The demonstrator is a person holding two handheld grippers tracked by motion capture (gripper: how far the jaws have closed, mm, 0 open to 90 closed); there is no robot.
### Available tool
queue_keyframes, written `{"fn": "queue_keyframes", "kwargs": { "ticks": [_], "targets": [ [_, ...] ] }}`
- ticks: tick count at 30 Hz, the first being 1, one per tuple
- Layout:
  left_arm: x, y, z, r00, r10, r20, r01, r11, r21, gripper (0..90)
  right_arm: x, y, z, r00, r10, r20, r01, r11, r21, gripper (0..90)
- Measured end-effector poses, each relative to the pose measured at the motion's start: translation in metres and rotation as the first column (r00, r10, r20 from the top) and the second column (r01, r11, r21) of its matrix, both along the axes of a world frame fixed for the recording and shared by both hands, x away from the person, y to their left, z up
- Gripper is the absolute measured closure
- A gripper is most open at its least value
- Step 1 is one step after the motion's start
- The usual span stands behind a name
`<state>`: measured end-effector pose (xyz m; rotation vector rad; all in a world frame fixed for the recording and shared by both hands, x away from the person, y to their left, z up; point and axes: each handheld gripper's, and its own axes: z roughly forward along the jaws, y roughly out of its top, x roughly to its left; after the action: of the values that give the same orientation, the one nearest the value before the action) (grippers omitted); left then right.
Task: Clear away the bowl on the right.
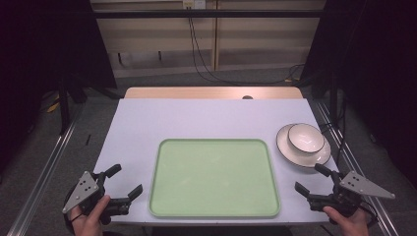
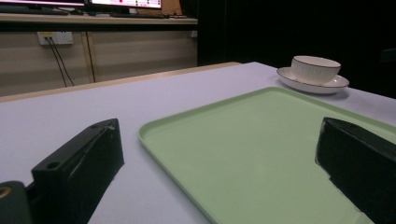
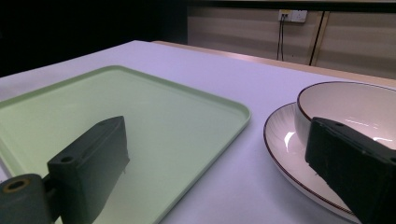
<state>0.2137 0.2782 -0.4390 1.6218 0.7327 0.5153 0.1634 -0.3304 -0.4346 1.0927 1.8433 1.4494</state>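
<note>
Both tongs wide and empty, bowl waiting on its plate at the right

Your right tongs (image 1: 312,180) sit just short of the white bowl (image 1: 305,137), which is stacked on the plate (image 1: 290,150) right of the green tray (image 1: 214,178) on the worktop (image 1: 196,118). I'd go for the bowl's near rim, one jaw inside and one outside, and squeeze gently so the plate doesn't skid. The left tongs (image 1: 125,181) hang open at the tray's left edge, handy for steadying it.
</note>
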Motion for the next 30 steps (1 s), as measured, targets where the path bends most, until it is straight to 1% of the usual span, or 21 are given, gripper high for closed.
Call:
{"fn": "queue_keyframes", "kwargs": {
  "ticks": [1, 4, 5, 6, 7, 8, 10, 12, 18, 20, 21, 23, 24, 26, 27, 28, 29, 30],
  "targets": [
    [0.000, 0.000, 0.000, 1.0000, 0.001, -0.004, -0.001, 0.9999, 0.010, 0.9, 0.000, 0.000, 0.000, 1.0000, -0.003, 0.003, 0.003, 1.000, -0.006, 5.9],
    [0.000, -0.001, 0.000, 1.0000, 0.003, -0.002, -0.003, 0.9999, 0.014, 0.9, 0.000, -0.001, 0.001, 1.0000, 0.006, 0.000, -0.006, 1.000, -0.005, 6.4],
    [0.000, -0.002, 0.000, 1.0000, -0.001, -0.001, 0.001, 0.9999, 0.015, 0.9, 0.000, -0.002, 0.000, 1.0000, 0.002, 0.004, -0.002, 1.000, -0.009, 7.0],
    [0.000, -0.003, 0.000, 0.9999, -0.003, -0.010, 0.003, 0.9999, 0.017, 0.9, 0.000, -0.002, 0.000, 1.0000, 0.006, 0.000, -0.006, 1.000, -0.003, 7.3],
    [0.000, -0.003, 0.000, 0.9999, -0.003, -0.010, 0.003, 0.9999, 0.017, 0.9, 0.000, -0.002, 0.000, 1.0000, 0.006, 0.000, -0.006, 1.000, -0.003, 7.3],
    [0.000, -0.003, 0.000, 0.9999, -0.009, -0.006, 0.009, 0.9995, 0.030, 0.9, 0.000, -0.003, 0.001, 1.0000, 0.002, -0.005, -0.002, 1.000, 0.001, 7.5],
    [0.001, -0.003, -0.001, 0.9998, -0.021, -0.008, 0.021, 0.9994, 0.026, 0.8, 0.000, -0.003, 0.001, 1.0000, -0.004, -0.009, 0.004, 1.000, 0.011, 8.2],
    [0.001, -0.003, -0.001, 0.9998, -0.014, -0.011, 0.014, 0.9996, 0.024, 0.8, 0.000, -0.003, 0.001, 1.0000, 0.000, -0.010, 0.000, 1.000, 0.000, 9.1],
    [0.001, -0.002, -0.001, 0.9999, -0.014, -0.010, 0.014, 0.9997, 0.019, 0.8, 0.000, -0.004, 0.000, 0.9996, 0.002, -0.027, -0.002, 1.000, 0.012, 10.6],
    [0.002, -0.002, -0.001, 0.9998, -0.016, -0.012, 0.017, 0.9997, 0.016, 0.8, 0.001, -0.004, 0.000, 0.9995, 0.010, -0.030, -0.010, 1.000, 0.002, 10.6],
    [0.001, -0.003, -0.001, 0.9998, -0.017, -0.013, 0.017, 0.9997, 0.016, 0.8, 0.001, -0.005, 0.002, 0.9997, 0.008, -0.022, -0.008, 1.000, 0.010, 10.6],
    [0.002, -0.002, -0.001, 0.9998, -0.014, -0.015, 0.015, 0.9997, 0.021, 0.8, 0.001, -0.006, 0.002, 0.9998, 0.007, -0.020, -0.007, 1.000, 0.009, 10.6],
    [0.002, -0.001, -0.001, 0.9998, -0.017, -0.009, 0.017, 0.9997, 0.020, 0.8, 0.001, -0.009, 0.002, 0.9998, -0.002, -0.021, 0.002, 1.000, 0.011, 10.6],
    [0.002, -0.001, -0.001, 0.9998, -0.012, -0.013, 0.013, 0.9997, 0.020, 0.8, 0.000, -0.010, 0.002, 0.9997, -0.003, -0.025, 0.003, 1.000, 0.009, 10.6],
    [0.002, -0.001, -0.001, 0.9999, -0.012, -0.012, 0.012, 0.9997, 0.020, 0.8, 0.000, -0.012, 0.003, 0.9996, -0.013, -0.026, 0.013, 1.000, 0.006, 10.6],
    [0.001, -0.001, -0.001, 0.9998, -0.014, -0.012, 0.014, 0.9998, 0.014, 0.8, 0.001, -0.012, 0.003, 0.9995, -0.021, -0.022, 0.021, 1.000, 0.016, 11.3],
    [0.001, -0.001, -0.001, 0.9998, -0.013, -0.012, 0.013, 0.9997, 0.019, 0.8, 0.001, -0.013, 0.003, 0.9995, -0.026, -0.021, 0.026, 1.000, 0.015, 11.3],
    [0.002, -0.001, -0.001, 0.9997, -0.020, -0.013, 0.020, 0.9997, 0.013, 0.8, 0.002, -0.014, 0.004, 0.9995, -0.027, -0.016, 0.027, 1.000, 0.009, 11.3]
  ]
}}
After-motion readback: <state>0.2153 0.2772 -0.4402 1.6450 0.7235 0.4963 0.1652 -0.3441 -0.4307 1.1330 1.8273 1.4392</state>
